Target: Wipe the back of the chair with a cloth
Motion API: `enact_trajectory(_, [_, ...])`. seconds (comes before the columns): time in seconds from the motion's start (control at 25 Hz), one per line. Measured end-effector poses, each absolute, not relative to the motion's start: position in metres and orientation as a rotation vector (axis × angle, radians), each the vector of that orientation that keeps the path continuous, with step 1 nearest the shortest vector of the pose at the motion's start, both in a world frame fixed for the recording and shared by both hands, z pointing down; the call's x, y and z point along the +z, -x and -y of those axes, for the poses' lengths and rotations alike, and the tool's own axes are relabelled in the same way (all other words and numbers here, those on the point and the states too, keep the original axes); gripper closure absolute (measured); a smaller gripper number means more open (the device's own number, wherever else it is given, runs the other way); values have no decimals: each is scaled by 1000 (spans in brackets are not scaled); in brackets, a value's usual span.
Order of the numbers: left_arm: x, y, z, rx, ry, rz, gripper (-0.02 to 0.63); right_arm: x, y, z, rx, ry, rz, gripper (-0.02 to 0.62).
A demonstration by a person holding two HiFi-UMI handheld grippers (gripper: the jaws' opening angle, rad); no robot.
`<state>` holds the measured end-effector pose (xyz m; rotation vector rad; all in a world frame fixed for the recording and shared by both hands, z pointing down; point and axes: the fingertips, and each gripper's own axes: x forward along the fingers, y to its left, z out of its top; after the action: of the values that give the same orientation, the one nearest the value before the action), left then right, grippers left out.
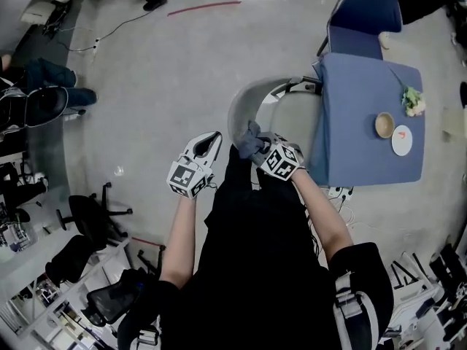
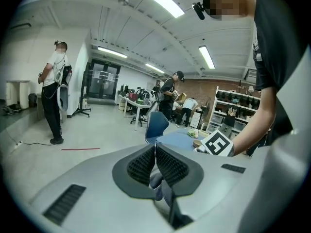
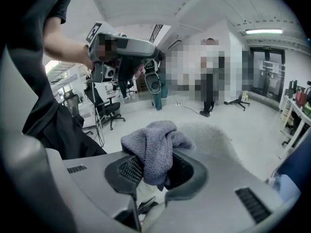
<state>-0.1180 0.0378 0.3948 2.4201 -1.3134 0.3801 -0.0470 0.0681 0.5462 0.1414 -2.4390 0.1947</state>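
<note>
Office floor, seen from above: a person in black stands over the curved grey chair back of a seat drawn up to a blue-covered worktop, with hand-held tongs in each hand. The right tongs are clamped on a bunched grey-blue cloth, which spills up and over the pads in the right gripper view. From overhead the cloth sits at the near rim of the chair back; whether the two actually touch cannot be made out. The left tongs are closed, pads meeting with nothing between them. They are held just beside the right pair, on the person's left and clear of the chair back. On the worktop lie a small bowl, a white plate and a spray of flowers, and a blue chair stands at its far side. Black office chairs stand on the concrete floor at lower left
</note>
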Motion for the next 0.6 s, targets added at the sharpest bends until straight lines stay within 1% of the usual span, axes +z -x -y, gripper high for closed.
enact_trajectory(0.32, [428, 125, 17, 365, -2460, 1238, 578, 571, 60, -50, 237, -190, 2397, 474])
enact_trajectory(0.6, [446, 141, 46, 335, -2448, 1243, 578, 592, 84, -51, 234, -132, 2381, 474])
